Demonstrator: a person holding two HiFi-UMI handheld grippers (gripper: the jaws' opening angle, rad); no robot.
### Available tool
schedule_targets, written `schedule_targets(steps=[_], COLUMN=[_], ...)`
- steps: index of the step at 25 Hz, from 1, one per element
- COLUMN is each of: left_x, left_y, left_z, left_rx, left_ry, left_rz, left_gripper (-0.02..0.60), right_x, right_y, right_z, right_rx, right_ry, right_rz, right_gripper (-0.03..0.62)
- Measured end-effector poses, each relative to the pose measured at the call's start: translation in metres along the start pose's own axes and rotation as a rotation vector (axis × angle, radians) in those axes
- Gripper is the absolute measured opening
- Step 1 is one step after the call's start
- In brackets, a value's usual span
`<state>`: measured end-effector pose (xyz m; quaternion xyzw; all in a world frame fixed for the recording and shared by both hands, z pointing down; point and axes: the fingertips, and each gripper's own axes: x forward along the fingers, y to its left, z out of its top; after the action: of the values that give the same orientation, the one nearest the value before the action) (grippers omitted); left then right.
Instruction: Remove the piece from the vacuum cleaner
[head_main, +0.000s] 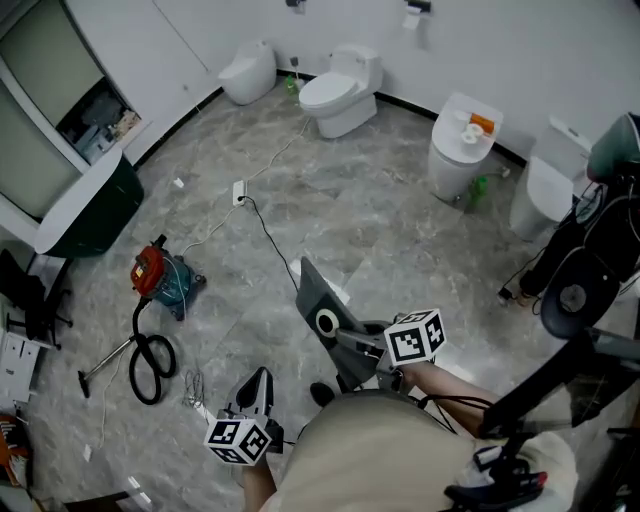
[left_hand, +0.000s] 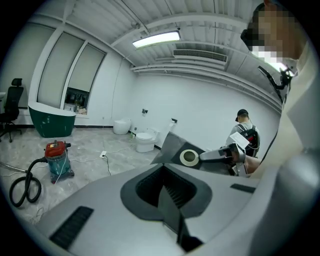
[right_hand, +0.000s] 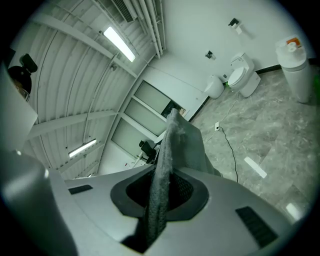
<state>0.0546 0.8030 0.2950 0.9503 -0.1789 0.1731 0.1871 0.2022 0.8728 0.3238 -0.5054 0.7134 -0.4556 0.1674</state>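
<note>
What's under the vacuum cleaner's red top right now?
A teal drum sits directly under the red top, and the black hose lies looped beside it. The top is on, so the inside of the drum is hidden.

Bright even light from ceiling strip lamp (left_hand: 156, 39); gripper views fisheye-warped.

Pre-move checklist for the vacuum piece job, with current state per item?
1. Grey piece clamped in right gripper: ok, jaws closed on it.
2. Left gripper free: ok, jaws together, nothing between.
3. Piece clear of the vacuum cleaner: ok, the cleaner stands apart on the floor.
4. Black cord out of the walking path: not ok, it crosses the floor ahead of the person.
5. Vacuum lid state: cannot tell, too small.
</note>
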Motion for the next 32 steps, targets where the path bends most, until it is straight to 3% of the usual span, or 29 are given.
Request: schedule_targets(steps=[5,11,15,21,32], left_x=[-0.004,-0.016,-0.023,-0.042,-0.062], left_y=[0.042,0.064,0.105,0.165,0.206], left_z=[0.018,0.039,0.036,0.044,0.039], left_rx=[0.000,-0.012,-0.012,-0.038,-0.113], left_ry=[-0.018,-0.042,-0.035,-0.058,-0.072], left_rz=[-0.049,-0.090,-0.110,-0.049,0.083], left_gripper=[0.002,0.002,0.003,0.002,0.002], right_x=[0.033,0.056,0.104,0.161,0.222], right_y=[0.017,0.045,0.051,0.062,0.072], right_z=[0.010,0.018,0.011,0.009,0.011], right_rx=[-0.016,-0.018,-0.026,-0.037,-0.048], right_ry=[-0.033,-0.034,-0.030,0.035,0.155], right_rz=[-0.033,-0.060,-0.066,-0.051,0.021], right_gripper=[0.034,0.034,0.034,0.034,0.034])
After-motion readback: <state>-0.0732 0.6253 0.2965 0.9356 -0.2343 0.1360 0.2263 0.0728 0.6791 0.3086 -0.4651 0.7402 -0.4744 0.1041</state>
